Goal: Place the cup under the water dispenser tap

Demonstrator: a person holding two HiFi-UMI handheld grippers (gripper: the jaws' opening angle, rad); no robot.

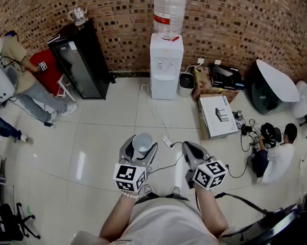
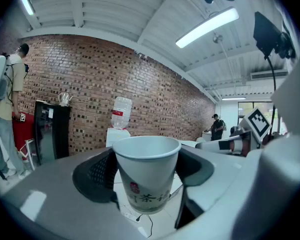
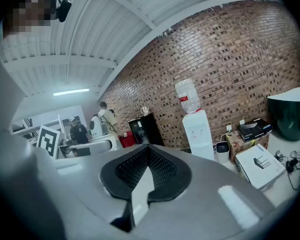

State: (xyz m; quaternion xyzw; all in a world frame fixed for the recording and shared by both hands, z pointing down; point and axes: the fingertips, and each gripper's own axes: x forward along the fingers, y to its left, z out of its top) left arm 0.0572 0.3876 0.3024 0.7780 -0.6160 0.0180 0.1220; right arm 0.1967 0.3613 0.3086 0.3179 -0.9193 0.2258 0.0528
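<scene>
A white paper cup (image 1: 142, 142) with green print stands upright between the jaws of my left gripper (image 1: 141, 148), which is shut on it; in the left gripper view the cup (image 2: 147, 173) fills the middle, clamped by both black pads. My right gripper (image 1: 190, 156) is beside it, shut with nothing held; its pads meet in the right gripper view (image 3: 146, 176). The white water dispenser (image 1: 166, 65) with a large bottle on top stands against the brick wall, well ahead of both grippers. The same dispenser (image 2: 119, 129) (image 3: 197, 131) shows far off in both gripper views.
A black glass-door fridge (image 1: 81, 60) stands left of the dispenser. Cardboard boxes (image 1: 218, 114) and a small bin (image 1: 186, 84) lie to its right. A power strip and cables (image 1: 166, 141) cross the white tiles ahead. People are at the left (image 1: 20, 75) and right (image 1: 276, 154).
</scene>
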